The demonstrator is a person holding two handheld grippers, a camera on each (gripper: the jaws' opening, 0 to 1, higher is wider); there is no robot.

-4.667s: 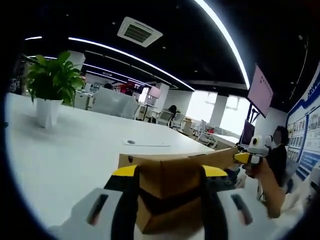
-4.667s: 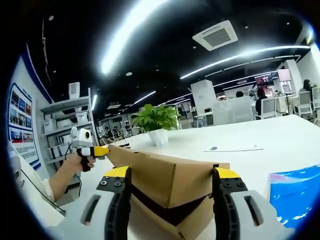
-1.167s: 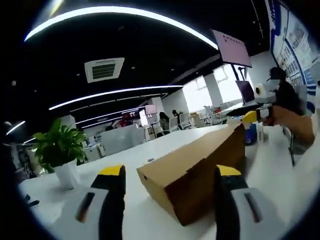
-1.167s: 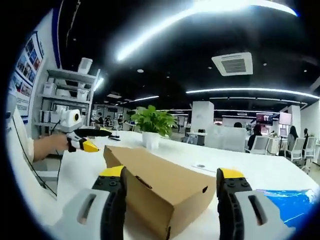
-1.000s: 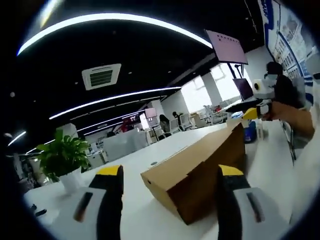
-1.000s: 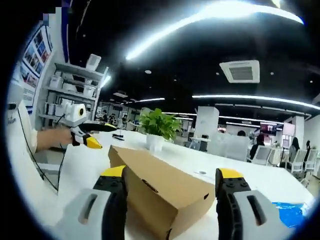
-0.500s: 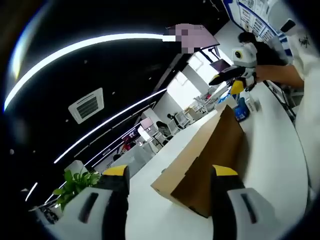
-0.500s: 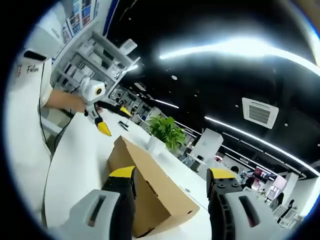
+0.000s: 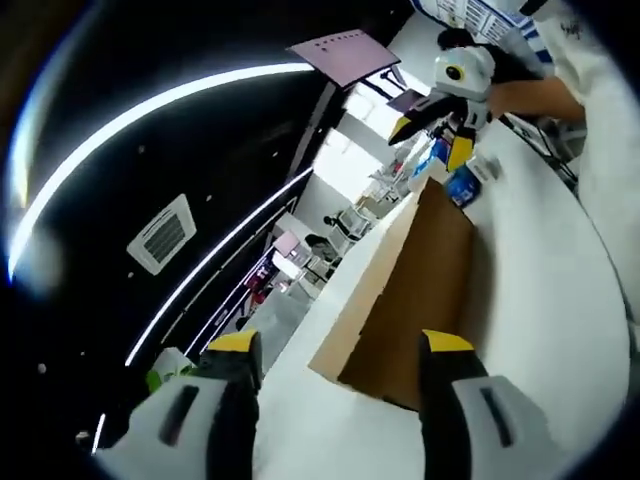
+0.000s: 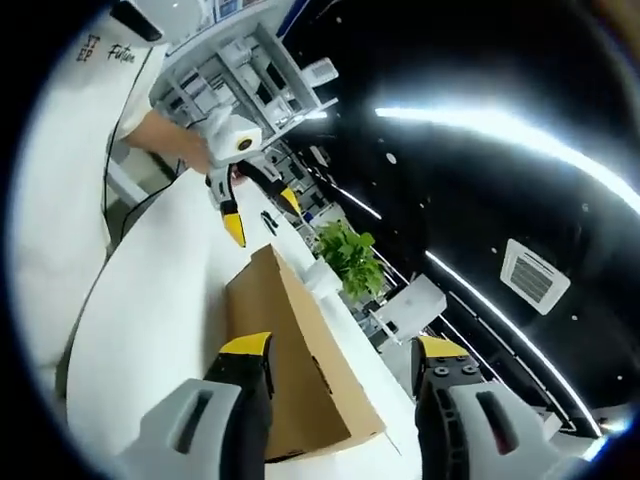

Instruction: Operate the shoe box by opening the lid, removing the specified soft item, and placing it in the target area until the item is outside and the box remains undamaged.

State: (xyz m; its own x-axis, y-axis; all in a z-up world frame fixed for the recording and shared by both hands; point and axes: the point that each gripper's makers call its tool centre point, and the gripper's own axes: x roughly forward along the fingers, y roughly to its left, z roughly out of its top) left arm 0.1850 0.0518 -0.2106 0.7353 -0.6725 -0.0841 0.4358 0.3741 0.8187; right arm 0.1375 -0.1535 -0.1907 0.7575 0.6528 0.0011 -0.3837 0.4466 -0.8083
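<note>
A brown cardboard shoe box (image 9: 410,300) lies on the white table (image 9: 545,300) with its lid down. Its near end sits just beyond my left gripper (image 9: 340,345), whose yellow-tipped jaws stand wide apart and hold nothing. Past the box's far end hovers the right gripper (image 9: 431,140), held in a hand. In the right gripper view the same box (image 10: 290,350) runs away from my right gripper (image 10: 342,347), which is open and empty. The left gripper (image 10: 262,216) hangs open above the box's far end. The box hides its contents.
A blue packet (image 9: 462,185) lies on the table beyond the box. A potted plant (image 10: 350,255) stands behind the box. The person's white sleeve (image 10: 80,150) and storage shelves (image 10: 240,70) are at the left. Bare table (image 10: 150,320) lies beside the box.
Both views have rolled and tilted upward. The dark gap under the lid seen 4.7 s ago is gone. Each gripper now sits higher above the box's far end than before.
</note>
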